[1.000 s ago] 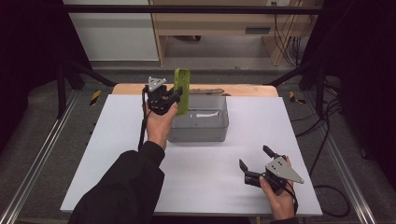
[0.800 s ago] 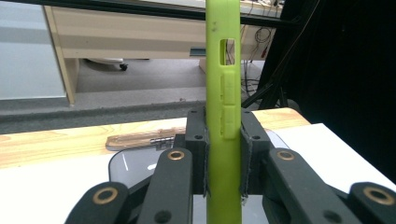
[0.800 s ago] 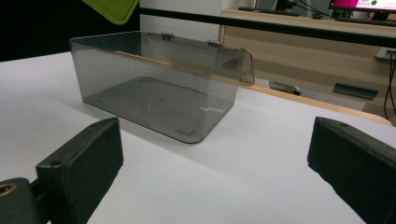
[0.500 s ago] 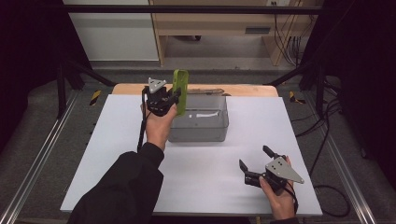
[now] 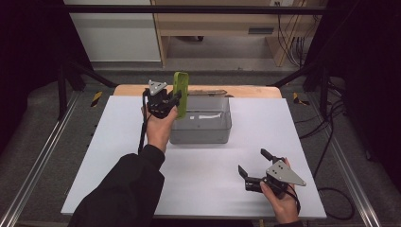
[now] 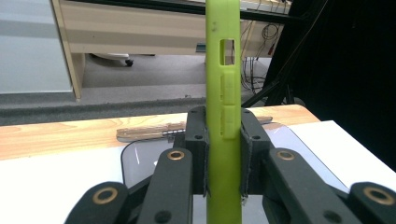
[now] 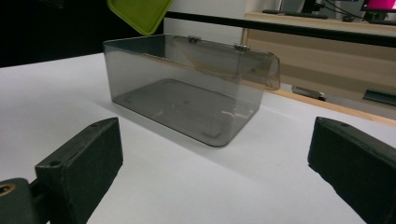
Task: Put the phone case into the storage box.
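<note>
A lime-green phone case [image 5: 180,92] stands on edge in my left gripper [image 5: 174,105], which is shut on it above the left end of a smoky clear plastic box [image 5: 202,131]. In the left gripper view the green case [image 6: 223,107] rises straight up between the two black jaws, pinched at its lower half. The box [image 7: 187,100] is open, its hinged lid tipped back, and looks empty inside. My right gripper [image 5: 252,166] rests open near the table's front right, its jaws spread wide and pointing at the box.
The box sits on a white table top [image 5: 118,156]. A wooden strip [image 5: 246,91] runs along the far edge, with a knife-like tool [image 6: 154,132] lying on it behind the box. Dark frame rails stand at both sides.
The left gripper has shifted the green case slightly left and nearer, over the box's left end. The right gripper has stayed in place.
</note>
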Motion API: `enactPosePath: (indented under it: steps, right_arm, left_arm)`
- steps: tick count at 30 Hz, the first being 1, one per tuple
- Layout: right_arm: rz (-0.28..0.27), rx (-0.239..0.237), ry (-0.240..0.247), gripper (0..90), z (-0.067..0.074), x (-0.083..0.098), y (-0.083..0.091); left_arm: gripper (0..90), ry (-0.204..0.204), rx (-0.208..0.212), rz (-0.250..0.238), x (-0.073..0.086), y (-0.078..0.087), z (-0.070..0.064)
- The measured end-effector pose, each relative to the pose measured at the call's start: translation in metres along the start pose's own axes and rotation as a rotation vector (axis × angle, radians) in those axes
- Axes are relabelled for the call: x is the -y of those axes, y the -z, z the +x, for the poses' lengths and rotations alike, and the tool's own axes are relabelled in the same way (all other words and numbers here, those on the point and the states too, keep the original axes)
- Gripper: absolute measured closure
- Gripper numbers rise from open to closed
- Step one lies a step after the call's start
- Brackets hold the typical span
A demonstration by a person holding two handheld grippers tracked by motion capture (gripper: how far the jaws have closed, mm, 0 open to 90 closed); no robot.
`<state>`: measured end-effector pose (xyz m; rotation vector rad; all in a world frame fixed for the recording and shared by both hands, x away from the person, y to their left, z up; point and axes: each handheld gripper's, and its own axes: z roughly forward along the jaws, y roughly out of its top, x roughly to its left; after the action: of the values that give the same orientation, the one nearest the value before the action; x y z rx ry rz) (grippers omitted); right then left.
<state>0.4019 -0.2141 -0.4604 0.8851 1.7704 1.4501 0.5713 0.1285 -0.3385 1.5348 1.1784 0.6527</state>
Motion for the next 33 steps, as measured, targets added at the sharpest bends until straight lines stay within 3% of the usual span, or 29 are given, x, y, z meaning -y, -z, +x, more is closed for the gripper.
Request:
enactPosePath:
  steps: [12,23,28,33]
  right_arm:
    - [0.011,-0.015,0.024,3.4,0.002,0.001,0.0]
    - [0.018,-0.014,0.029,3.4,0.001,0.001,-0.001]
    - [0.023,-0.017,0.033,3.3,0.002,0.002,-0.002]
    - [0.028,-0.019,0.035,3.4,0.003,0.002,-0.002]
  left_arm:
    - [77.4,0.005,-0.025,0.001,0.006,0.001,0.007]
    - [77.4,-0.029,-0.056,0.021,0.019,-0.004,0.006]
    - [77.4,-0.07,-0.065,0.025,0.023,-0.004,0.006]
    - [77.4,-0.065,-0.071,0.025,0.026,-0.005,0.008]
